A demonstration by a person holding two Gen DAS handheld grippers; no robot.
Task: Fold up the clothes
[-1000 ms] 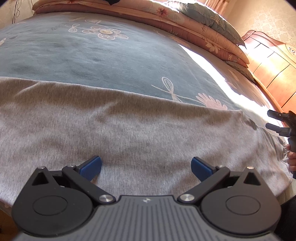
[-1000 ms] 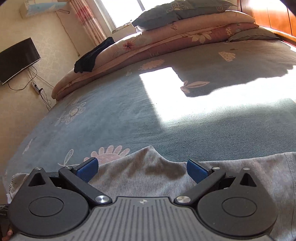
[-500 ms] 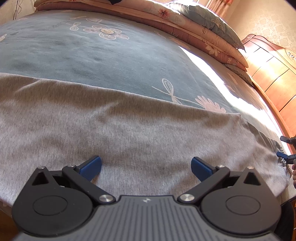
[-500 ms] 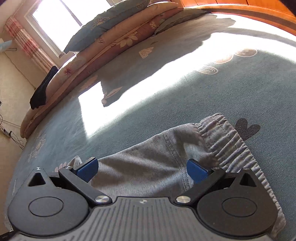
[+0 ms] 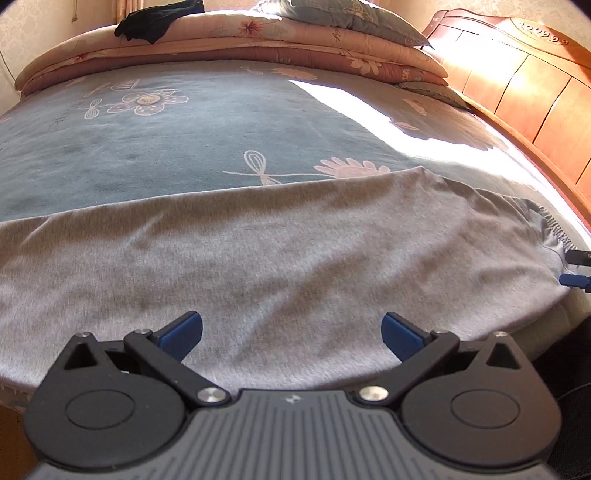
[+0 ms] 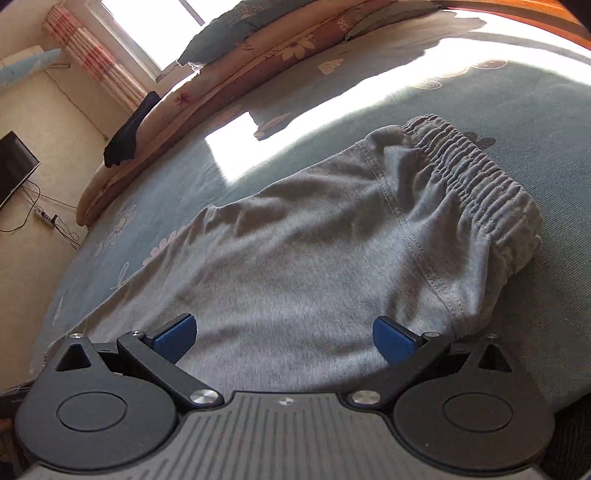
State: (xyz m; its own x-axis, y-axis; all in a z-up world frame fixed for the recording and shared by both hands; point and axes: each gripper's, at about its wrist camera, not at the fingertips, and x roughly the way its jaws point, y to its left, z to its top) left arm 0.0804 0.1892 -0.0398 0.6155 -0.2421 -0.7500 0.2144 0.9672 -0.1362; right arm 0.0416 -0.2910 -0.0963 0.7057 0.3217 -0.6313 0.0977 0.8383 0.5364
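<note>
Bed [image 5: 155, 155] with blue floral cover; grey trousers [image 5: 280, 258] lie flat along its near edge, folded quilts [image 5: 258, 40] and pillows [image 5: 351, 22] stacked at the far side.

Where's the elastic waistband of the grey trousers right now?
In the right wrist view the waistband lies at upper right on the blue bedspread, ahead of the open right gripper, toward the wooden headboard side.

Two matching handheld grippers, black and grey with blue tips

Left gripper [image 5: 291, 326]: ribbed grey housing bearing a small pale logo; two black rounded lobes with recessed discs and triangular cut-outs; black link arms pinned by silver screws; blue pads [image 5: 183, 330] on the fingers; right gripper [image 6: 283, 334]: same grey ribbing, black lobes, silver screws, blue pads [image 6: 393, 341].
</note>
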